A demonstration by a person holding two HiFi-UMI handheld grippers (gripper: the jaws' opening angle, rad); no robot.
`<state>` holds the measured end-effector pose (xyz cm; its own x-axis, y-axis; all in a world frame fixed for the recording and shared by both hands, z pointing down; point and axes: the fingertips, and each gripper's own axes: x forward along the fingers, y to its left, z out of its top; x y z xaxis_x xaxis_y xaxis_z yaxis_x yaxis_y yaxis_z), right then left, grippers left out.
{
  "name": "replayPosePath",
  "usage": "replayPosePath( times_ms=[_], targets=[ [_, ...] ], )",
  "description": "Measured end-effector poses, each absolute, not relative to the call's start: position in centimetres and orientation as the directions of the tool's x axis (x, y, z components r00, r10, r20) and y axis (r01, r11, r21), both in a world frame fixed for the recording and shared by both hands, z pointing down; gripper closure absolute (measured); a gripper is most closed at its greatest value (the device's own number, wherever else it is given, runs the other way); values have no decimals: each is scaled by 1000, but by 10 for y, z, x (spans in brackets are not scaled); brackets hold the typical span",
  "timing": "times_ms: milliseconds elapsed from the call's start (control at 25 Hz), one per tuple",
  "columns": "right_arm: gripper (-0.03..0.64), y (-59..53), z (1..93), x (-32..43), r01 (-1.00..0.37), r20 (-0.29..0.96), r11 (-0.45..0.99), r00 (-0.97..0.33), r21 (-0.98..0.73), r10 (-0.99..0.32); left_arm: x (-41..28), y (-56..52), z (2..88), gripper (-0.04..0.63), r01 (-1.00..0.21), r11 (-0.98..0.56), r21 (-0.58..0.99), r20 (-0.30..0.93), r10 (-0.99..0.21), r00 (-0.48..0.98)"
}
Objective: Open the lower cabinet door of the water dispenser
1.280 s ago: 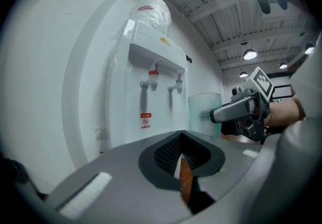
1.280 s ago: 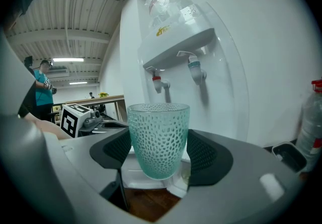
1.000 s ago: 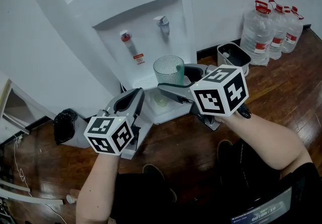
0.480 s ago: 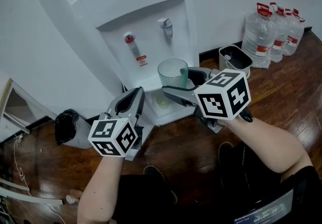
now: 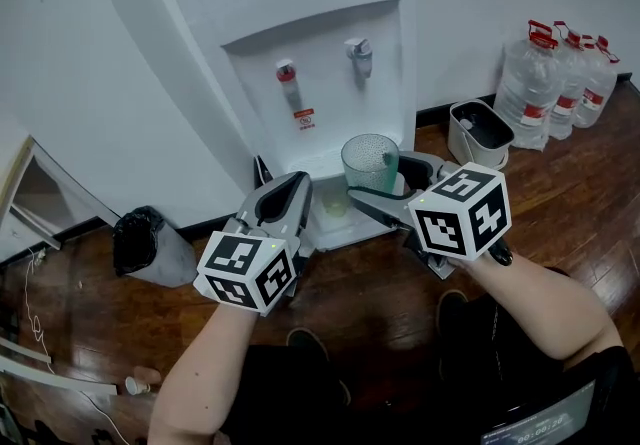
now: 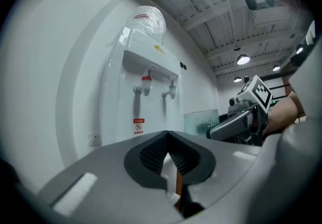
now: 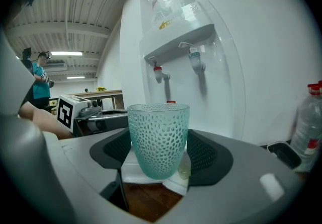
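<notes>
A tall white plastic water dispenser (image 5: 320, 53) stands against the white wall, with a red-capped tap (image 5: 286, 71) and a grey tap (image 5: 358, 50) above its white drip tray (image 5: 335, 223). The lower cabinet door sits below that tray. In the head view it is covered by the left gripper (image 5: 297, 188), so whether it is ajar cannot be told.

The left gripper points level at the dispenser's lower front, at its left side. Its jaws have just been closing and now stand nearly together. In the left gripper view a thin white strip shows in the narrow gap between the black pads (image 6: 151, 153). Whether the pads pinch it is unclear.

The right gripper (image 5: 375, 173) holds a teal dimpled glass cup (image 5: 367, 155) upright, in front of the tray and below the grey tap. Its two pads (image 7: 206, 153) press on the cup's opposite sides.

On the dark wooden floor (image 5: 380, 283), a black bagged bin (image 5: 140, 241) stands left of the dispenser. A white open-topped box (image 5: 478, 131) stands to the right. Beside it, three clear water bottles with red handles (image 5: 560, 73) stand by the wall.
</notes>
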<state>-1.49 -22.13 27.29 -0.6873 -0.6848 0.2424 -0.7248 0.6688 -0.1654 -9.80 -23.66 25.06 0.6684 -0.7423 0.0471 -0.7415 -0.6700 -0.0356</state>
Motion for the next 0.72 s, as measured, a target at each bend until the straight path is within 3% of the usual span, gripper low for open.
replayPosePath(
  times_ms=[80, 600, 720],
  targets=[
    [267, -222, 279, -12, -739, 241, 652, -673, -173, -699, -97, -237, 256, 595, -739, -673, -30, 59, -739, 671],
    [267, -231, 371, -1, -794, 333, 598, -596, -111, -730, -72, -237, 328, 595, -739, -666, -105, 205, -742, 639],
    [267, -239, 394, -1, -802, 356, 591, -580, -89, -733, -66, -234, 366, 595, -684, -695, -221, 300, -716, 631]
  ],
)
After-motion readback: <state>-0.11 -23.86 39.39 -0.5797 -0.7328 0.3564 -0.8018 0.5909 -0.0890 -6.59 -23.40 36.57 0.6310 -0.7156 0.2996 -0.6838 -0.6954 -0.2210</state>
